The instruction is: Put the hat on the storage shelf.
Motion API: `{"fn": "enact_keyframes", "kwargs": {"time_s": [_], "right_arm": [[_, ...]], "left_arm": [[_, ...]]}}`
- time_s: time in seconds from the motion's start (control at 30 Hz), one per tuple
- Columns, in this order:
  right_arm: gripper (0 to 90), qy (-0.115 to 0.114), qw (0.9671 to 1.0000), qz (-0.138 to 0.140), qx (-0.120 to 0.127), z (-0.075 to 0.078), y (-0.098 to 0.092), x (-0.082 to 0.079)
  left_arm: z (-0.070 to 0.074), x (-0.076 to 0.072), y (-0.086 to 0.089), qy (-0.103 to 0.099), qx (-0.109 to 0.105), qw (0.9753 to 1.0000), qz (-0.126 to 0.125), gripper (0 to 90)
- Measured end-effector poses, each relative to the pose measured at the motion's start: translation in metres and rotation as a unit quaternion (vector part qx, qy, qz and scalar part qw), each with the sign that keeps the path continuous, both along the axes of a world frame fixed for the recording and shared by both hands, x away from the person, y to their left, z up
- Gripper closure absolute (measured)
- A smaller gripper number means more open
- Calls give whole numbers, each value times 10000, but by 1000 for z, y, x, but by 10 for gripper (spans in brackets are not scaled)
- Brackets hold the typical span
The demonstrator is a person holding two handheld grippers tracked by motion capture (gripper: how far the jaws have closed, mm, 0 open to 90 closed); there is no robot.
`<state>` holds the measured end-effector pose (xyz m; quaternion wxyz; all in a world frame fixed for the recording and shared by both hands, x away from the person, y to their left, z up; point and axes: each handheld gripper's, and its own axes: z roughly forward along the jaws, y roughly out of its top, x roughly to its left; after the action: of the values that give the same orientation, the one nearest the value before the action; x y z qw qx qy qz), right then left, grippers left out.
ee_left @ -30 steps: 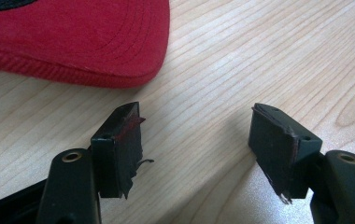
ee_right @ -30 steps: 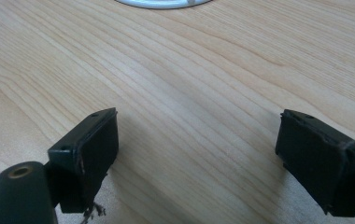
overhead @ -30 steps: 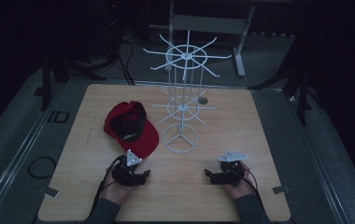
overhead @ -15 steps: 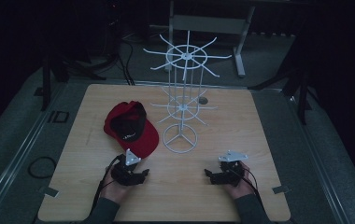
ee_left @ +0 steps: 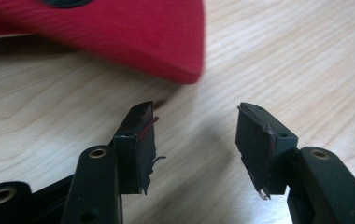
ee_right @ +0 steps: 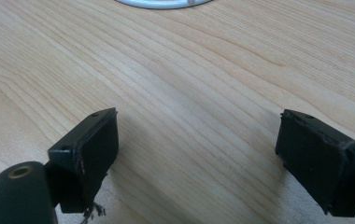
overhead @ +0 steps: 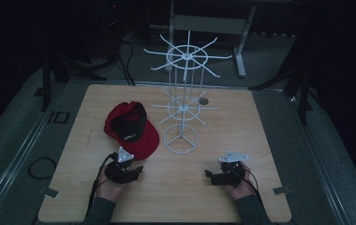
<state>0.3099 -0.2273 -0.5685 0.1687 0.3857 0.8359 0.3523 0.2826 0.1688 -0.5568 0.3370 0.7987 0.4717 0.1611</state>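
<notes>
Light wood bench (overhead: 260, 140) sitting in dark room, grey floor surrounding. Red cap (overhead: 130, 127) lying left of white wire rack (overhead: 181, 108). Left hand-held gripper (overhead: 136, 172) and right hand-held gripper (overhead: 209, 174) resting released, gripping nothing.

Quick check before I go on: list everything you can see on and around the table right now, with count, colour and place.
Cap: one, red with black lining, left of the table's middle, brim toward the left tool.
Wire rack: one, white, two tiers of hooks on a ring base, table centre.
Table: one, light wood.
Frame: one, grey, on the floor beyond the table.
Cables: black, on the floor at left.
Left tool: one, black, open, just short of the cap's brim, touching nothing.
Right tool: one, black, open, near the rack's base.
</notes>
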Motion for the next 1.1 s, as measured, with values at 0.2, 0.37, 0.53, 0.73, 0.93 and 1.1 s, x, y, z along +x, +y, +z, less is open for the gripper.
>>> {"fn": "enact_keyframes", "kwargs": {"time_s": [0.2,0.37,0.53,0.73,0.93,1.1], "right_arm": [[131,2,10000,-2,-2,0,0,0],[131,3,10000,-2,0,0,0,0],[131,2,10000,-2,0,0,0,0],[131,6,10000,-5,1,0,0,0],[131,5,10000,-6,-1,0,0,0],[131,5,10000,-7,1,0,0,0]], "left_arm": [[2,3,14,8,-370,9991,219,454],[6,3,17,-9,-501,9982,336,441],[12,6,17,9,-707,9968,363,435],[20,13,21,44,-949,9945,436,434],[18,24,20,205,-1002,9939,409,437],[14,35,18,334,-1039,9931,420,449]]}}
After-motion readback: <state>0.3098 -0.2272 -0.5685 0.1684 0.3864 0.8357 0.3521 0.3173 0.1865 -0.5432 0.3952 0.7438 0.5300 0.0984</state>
